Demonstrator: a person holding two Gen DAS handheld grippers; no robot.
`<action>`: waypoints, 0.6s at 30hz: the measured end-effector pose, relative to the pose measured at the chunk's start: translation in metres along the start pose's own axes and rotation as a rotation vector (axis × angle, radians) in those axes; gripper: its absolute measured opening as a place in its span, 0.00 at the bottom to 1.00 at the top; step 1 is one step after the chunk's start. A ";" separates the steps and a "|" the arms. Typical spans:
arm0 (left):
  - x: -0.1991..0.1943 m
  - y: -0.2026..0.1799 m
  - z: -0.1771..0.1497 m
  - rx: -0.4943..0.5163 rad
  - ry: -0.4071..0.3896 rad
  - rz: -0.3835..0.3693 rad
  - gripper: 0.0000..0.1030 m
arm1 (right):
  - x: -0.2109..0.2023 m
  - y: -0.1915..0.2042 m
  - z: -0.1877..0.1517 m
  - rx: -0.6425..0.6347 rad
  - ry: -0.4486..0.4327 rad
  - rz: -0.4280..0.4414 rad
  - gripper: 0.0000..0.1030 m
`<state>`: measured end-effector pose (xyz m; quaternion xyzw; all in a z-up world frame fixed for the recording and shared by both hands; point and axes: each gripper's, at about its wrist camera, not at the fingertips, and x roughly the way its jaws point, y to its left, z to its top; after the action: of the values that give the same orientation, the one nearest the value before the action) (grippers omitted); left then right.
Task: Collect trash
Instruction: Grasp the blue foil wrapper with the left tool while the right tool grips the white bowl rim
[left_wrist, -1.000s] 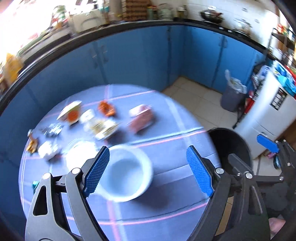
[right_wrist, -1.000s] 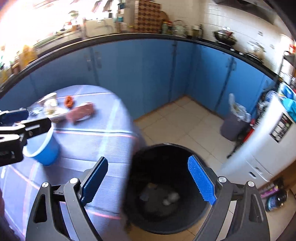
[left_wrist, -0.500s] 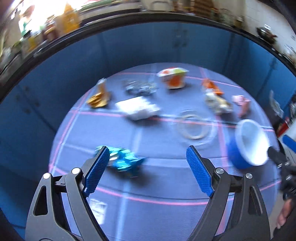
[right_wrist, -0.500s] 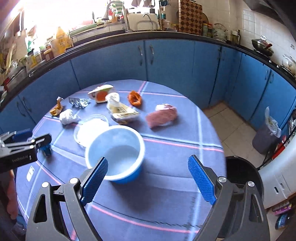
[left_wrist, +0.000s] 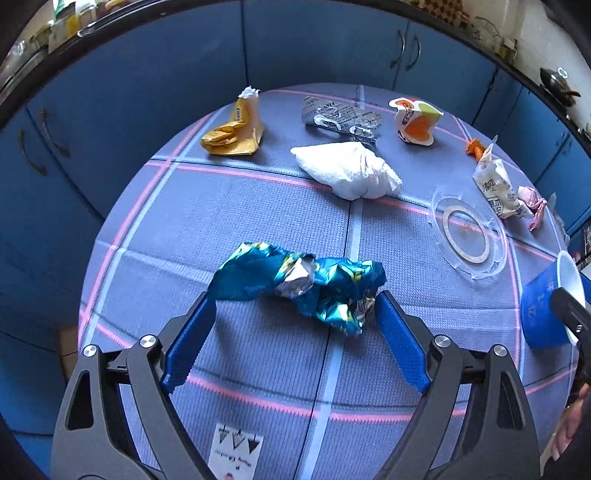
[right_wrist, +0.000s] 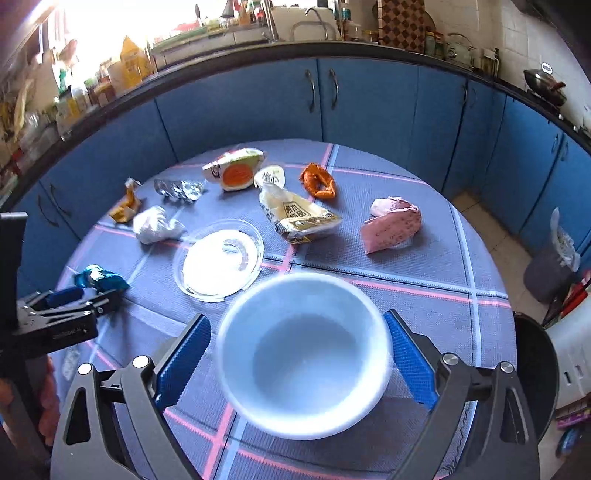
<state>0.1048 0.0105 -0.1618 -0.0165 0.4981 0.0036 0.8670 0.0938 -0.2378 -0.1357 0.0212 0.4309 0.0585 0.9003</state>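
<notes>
A: In the left wrist view the left gripper (left_wrist: 295, 314) sits low centre, its jaws wide and opening a touch more, with the blue foil wrapper (left_wrist: 301, 286) lying between the blue pads (left_wrist: 188, 332). The wrapper's right end looks to be at or just beside the right pad; I can't tell whether they touch. Nothing is pinched.

B: And the other hand?

A: The right gripper (right_wrist: 297, 345) is low centre of its own view, jaws also wide and opening, straddling the white-lined blue cup (right_wrist: 303, 354). The rim nearly fills the gap, but the pads don't appear to press on it.

B: So how would you take the wrapper well?

A: Bring the pads down close to the tablecloth (left_wrist: 258, 369) and centre them on the silver crumpled knot in the middle (the bulkiest part, so least likely to slip), then close. Foil springs back, so I'd judge a firm squeeze is needed.

B: And the cup?

A: Close across the widest part of the rim, evenly; a thin wall may buckle if it is caught off-centre.

B: Where does it all go?

A: The black bin (right_wrist: 535, 373) shows at the right edge of the right wrist view, beside the table. The white crumpled tissue (left_wrist: 347, 170) and clear plastic lid (left_wrist: 467, 236) wait further up.
</notes>
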 end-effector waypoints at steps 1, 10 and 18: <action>0.002 0.000 0.002 -0.002 0.004 -0.007 0.84 | 0.002 0.003 0.001 -0.009 0.007 -0.003 0.88; 0.015 -0.002 0.017 0.014 -0.023 0.000 0.84 | 0.021 0.021 0.002 -0.091 0.024 -0.064 0.88; 0.013 -0.001 0.022 0.002 -0.051 -0.019 0.67 | 0.019 0.024 0.002 -0.121 -0.027 -0.094 0.80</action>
<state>0.1302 0.0099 -0.1623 -0.0204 0.4757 -0.0048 0.8794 0.1044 -0.2119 -0.1470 -0.0529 0.4149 0.0418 0.9074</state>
